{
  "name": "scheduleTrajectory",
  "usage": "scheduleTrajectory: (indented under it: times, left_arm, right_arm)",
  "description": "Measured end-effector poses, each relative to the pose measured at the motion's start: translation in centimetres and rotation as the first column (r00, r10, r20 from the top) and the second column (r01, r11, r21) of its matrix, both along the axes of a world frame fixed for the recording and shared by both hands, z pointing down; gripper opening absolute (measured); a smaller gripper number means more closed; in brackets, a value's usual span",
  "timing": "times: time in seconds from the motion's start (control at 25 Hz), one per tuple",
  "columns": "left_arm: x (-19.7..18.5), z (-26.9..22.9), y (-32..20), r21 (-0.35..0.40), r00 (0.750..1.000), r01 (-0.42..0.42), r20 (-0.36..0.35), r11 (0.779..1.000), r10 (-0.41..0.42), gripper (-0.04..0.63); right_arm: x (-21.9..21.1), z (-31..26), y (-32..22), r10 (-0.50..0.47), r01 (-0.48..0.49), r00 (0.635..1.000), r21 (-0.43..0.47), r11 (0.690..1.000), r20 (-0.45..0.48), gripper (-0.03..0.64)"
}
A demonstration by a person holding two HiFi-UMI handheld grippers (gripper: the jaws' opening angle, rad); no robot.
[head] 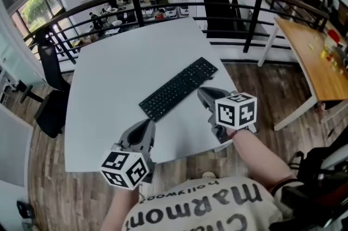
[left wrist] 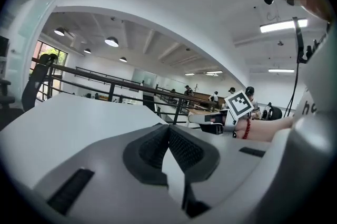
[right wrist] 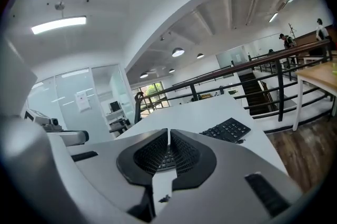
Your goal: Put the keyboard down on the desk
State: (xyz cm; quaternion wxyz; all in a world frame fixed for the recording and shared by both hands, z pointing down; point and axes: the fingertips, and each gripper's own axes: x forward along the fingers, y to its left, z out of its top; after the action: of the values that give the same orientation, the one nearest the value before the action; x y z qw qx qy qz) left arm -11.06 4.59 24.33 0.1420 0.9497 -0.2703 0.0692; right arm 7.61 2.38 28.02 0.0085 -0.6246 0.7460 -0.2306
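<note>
Head view: my white desk (head: 109, 72) fills the middle, and the black keyboard (head: 179, 87) lies flat on it at a slant, toward the front edge. My 2 tongs hold nothing. The right gripper (head: 204, 93) hovers near the keyboard's long near side, the left gripper (head: 145, 125) near its lower end. Both have their jaws pressed together.

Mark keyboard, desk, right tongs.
keyboard (head: 179, 87): head view, middle keys.
desk (head: 119, 56): head view, bare top left of the keyboard.
right tongs (right wrist: 168, 133): right gripper view, where the shut tips meet.
</note>
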Motion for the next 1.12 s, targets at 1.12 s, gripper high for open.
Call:
scheduleTrajectory:
  times: [1.12]
  left_arm:
    - [-7.9, -1.9, 6.0, -0.109, 0.970, -0.218, -0.136, 0.970, 0.202, 0.003]
  right_arm:
    - [-6.7, 3.0, 8.9, 0.217, -0.213, 0.975, -0.083, 0.974, 0.042, 0.041]
